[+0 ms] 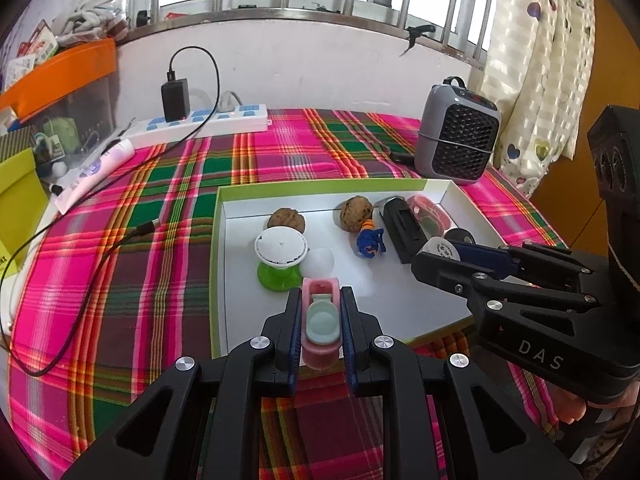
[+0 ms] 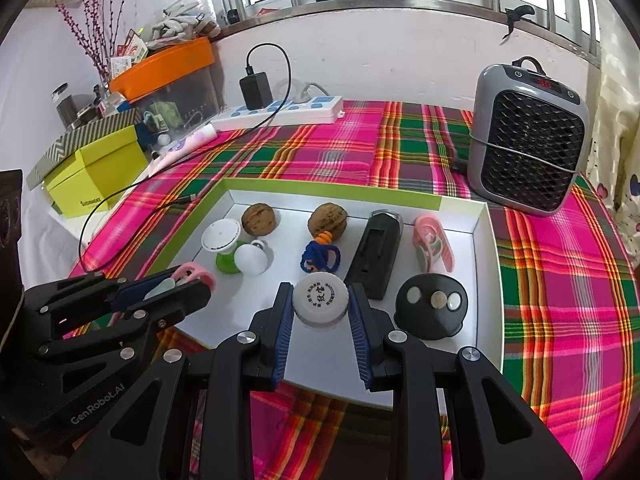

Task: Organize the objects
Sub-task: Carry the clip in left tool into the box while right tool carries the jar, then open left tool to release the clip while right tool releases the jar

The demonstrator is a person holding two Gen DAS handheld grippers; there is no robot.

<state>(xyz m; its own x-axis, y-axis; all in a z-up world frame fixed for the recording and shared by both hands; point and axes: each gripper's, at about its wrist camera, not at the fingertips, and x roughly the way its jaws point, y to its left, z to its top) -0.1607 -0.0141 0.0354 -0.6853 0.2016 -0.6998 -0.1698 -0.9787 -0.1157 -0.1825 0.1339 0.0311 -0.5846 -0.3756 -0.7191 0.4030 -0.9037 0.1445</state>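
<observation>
So we've got both hands loaded over the shallow white cardboard tray with the lime-green rim (image 2: 460, 205), which sits on the pink-and-green plaid cloth (image 2: 360, 152). Everything below is placed relative to that tray.

The left gripper (image 1: 320, 320) has its blue-padded jaws pinched narrow on a small pink plastic toy toilet with a pale mint seat (image 1: 321, 320), hanging over the tray's near edge, towards its left end. The right gripper (image 2: 320, 304) is clamped on a little round white plastic jar with black printed characters on its lid (image 2: 320, 298), just inside the near edge, around the middle.

Already lying in the tray: two brown walnuts (image 2: 259, 219) along the far wall, a white-topped green suction stand (image 2: 221, 240) with a white ball (image 2: 252, 260) beside it at the left, a blue knotted cord charm with orange beads (image 2: 320, 258) in the centre, a black rectangular box (image 2: 374, 252), a pink slipper-shaped toy (image 2: 434, 246) at the right, and a black round disc with three pale buttons (image 2: 431, 304) near the right front corner.

Handling-wise, our guess is that both held bits are light, hard and slick (hollow plastic, probably). The toilet is taken across its flat sides, which looks like the sensible spot, since the bowl's curved front would squirt out. The jar is gripped across its round wall, so it could roll or twist between the pads if we tilt it. Nothing looks fragile, but a drop might bounce one into the neighbours.
</observation>
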